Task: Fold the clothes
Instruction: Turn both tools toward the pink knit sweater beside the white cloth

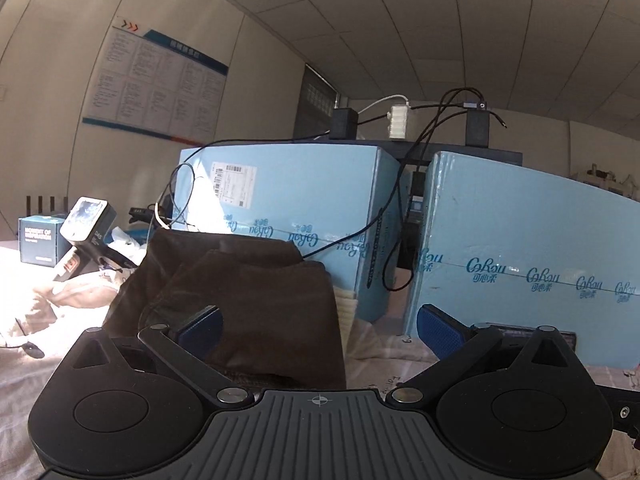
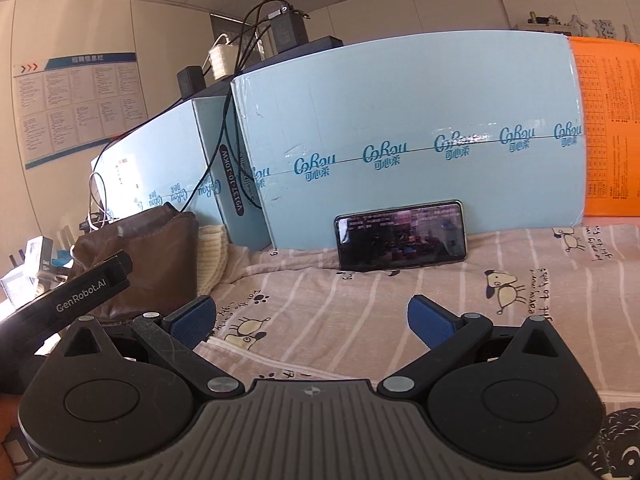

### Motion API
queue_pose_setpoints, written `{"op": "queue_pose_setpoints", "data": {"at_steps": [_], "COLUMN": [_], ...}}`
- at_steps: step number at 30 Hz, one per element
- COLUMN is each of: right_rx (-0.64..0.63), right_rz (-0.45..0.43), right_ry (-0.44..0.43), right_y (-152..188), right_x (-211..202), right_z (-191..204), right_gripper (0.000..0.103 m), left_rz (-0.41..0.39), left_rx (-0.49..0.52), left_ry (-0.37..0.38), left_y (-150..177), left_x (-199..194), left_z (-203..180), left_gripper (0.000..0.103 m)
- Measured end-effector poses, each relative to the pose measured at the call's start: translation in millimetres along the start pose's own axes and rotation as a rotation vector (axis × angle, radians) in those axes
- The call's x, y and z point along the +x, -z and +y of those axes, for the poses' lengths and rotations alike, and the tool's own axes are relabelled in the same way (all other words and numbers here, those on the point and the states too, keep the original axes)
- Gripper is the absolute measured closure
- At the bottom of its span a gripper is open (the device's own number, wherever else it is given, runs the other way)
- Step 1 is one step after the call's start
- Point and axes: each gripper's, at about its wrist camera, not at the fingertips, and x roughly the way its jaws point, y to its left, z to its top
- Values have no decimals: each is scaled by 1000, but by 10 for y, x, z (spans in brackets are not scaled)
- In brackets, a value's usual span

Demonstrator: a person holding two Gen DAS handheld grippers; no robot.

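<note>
One folded brown garment (image 1: 256, 304) lies on the striped cartoon-print sheet (image 2: 360, 312), against the left of two light-blue cartons (image 1: 296, 208); one cream knit item (image 2: 212, 256) lies just beside the garment. The left gripper (image 1: 318, 326) sits directly before the garment, jaws wide apart, empty. The right gripper (image 2: 312, 318) hovers over bare sheet, jaws likewise spread, holding nothing. One phone (image 2: 400, 236) leans against the second carton (image 2: 420, 128). Two black adapters (image 1: 343, 123) and one white power strip (image 1: 399, 121) sit atop the cartons.
</note>
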Motion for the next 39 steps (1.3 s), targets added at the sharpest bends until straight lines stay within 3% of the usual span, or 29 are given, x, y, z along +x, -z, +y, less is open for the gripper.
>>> {"op": "queue_pose_setpoints", "data": {"at_steps": [7, 12, 15, 22, 26, 29, 34, 39], "right_rx": [78, 130, 159, 151, 271, 321, 527, 542], "right_rz": [-33, -67, -101, -251, -354, -368, -414, -379], "right_ry": [108, 215, 286, 516, 661, 671, 584, 578], "right_y": [-63, -126, -160, -159, -104, -36, 153, 189], "right_x": [-436, -759, -984, -1636, -2041, -2237, -2429, -2329], "right_z": [-543, -1057, -1427, -2380, -2981, -3277, -3673, -3661], "right_gripper": [0, 0, 0, 0, 0, 0, 0, 2], "left_rz": [27, 54, 87, 120, 172, 242, 364, 479], "left_rx": [80, 115, 122, 174, 167, 106, -11, -102], "left_ry": [309, 446, 570, 751, 872, 954, 1035, 1108], "left_y": [-47, -92, -79, 127, 309, 441, 634, 875], "left_x": [-165, -163, -144, -211, -268, -249, -184, -121], "left_z": [-464, -879, -1191, -2014, -2494, -2819, -3253, -3539], "left_gripper": [0, 0, 0, 0, 0, 0, 4, 7]}}
